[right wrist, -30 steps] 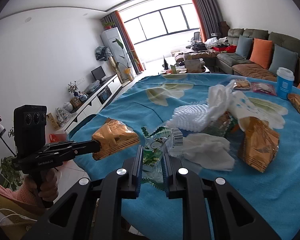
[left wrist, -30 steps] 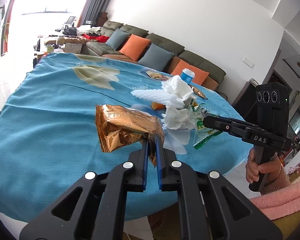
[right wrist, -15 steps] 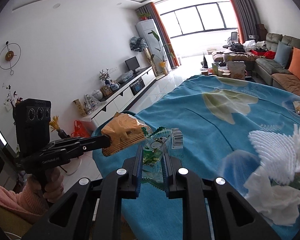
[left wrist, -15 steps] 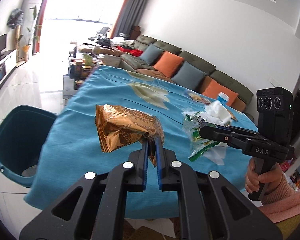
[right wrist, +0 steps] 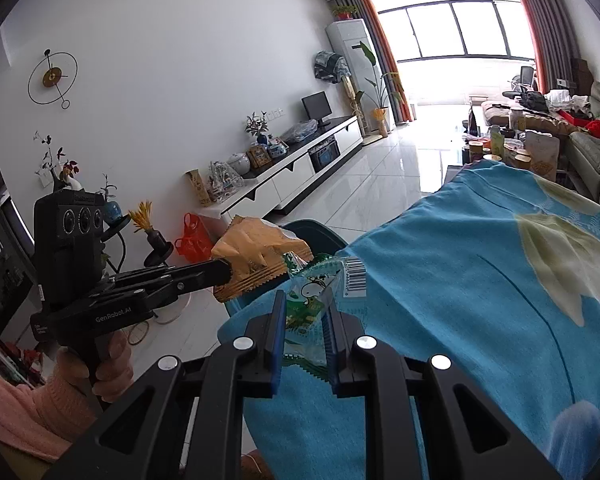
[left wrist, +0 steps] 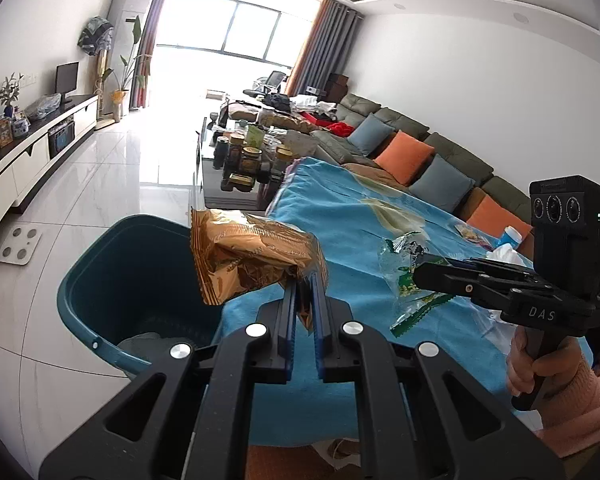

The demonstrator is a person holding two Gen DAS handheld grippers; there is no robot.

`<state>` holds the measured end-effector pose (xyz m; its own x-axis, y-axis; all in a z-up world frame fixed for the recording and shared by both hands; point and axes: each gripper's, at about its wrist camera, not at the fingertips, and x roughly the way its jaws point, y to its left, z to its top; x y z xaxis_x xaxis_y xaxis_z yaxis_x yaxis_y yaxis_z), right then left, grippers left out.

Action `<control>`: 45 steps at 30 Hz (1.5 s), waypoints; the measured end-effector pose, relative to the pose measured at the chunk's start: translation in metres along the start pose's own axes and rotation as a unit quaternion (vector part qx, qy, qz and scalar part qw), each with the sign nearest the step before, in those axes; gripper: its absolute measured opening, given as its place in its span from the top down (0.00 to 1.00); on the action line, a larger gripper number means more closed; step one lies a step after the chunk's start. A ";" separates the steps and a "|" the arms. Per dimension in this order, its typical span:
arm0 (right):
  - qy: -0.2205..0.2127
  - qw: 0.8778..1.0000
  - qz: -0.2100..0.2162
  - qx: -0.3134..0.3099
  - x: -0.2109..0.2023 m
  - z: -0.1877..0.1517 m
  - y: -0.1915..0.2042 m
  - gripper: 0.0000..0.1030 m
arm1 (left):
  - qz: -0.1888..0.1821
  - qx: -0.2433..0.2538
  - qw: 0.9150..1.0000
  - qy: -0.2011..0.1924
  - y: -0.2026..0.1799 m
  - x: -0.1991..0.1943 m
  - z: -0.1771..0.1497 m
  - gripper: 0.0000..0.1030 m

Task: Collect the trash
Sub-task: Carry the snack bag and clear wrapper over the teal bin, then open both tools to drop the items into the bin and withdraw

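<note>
The left gripper [left wrist: 304, 280] has its two blue-lined fingers drawn almost together, pinching one corner seam of a crumpled gold snack wrapper [left wrist: 248, 254]; the rest of the wrapper fans out up and to the left of the fingertips and hangs in the air, touching nothing else. Below and to the left of those fingertips stands a dark teal trash bin [left wrist: 96, 280] on the white tiled floor, its mouth open upward and some grey stuff lying at the bottom; part of the wrapper overlaps the bin's opening in the left wrist view. To the right of this gripper spreads the table under a blue flowered cloth [left wrist: 352, 224], its near edge just beside the bin. Further right, the right gripper [right wrist: 304, 308] is closed only partway, its fingers pressed on either side of a clear plastic wrapper with green print [right wrist: 312, 292] and a barcode label, which stands up between them and sticks out past the tips. In the right wrist view that wrapper is held above the cloth's edge, with the gold wrapper just beyond it to the left and the bin rim showing behind both. A hand [left wrist: 536, 364] in a pink sleeve grips the right tool's handle, and a second hand [right wrist: 96, 364] in pink holds the left one.
</note>
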<state>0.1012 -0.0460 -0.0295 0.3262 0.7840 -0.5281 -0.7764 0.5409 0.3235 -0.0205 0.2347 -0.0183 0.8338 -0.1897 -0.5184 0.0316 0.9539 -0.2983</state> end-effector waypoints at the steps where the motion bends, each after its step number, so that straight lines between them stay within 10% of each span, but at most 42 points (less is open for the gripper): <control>1: 0.002 1.000 0.002 -0.002 0.005 0.004 0.002 0.84 | 0.006 -0.004 1.000 0.000 0.005 0.000 0.001 0.92; 45: 0.130 0.991 0.002 -0.010 0.170 0.051 0.030 0.82 | 0.117 -0.087 0.988 0.053 0.114 0.053 -0.005 0.92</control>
<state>0.1607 0.1187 -0.0692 0.1748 0.6793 -0.7127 -0.7883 0.5303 0.3122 0.0242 0.3324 -0.0834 0.7440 -0.0015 -0.6681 -0.2572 0.9223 -0.2885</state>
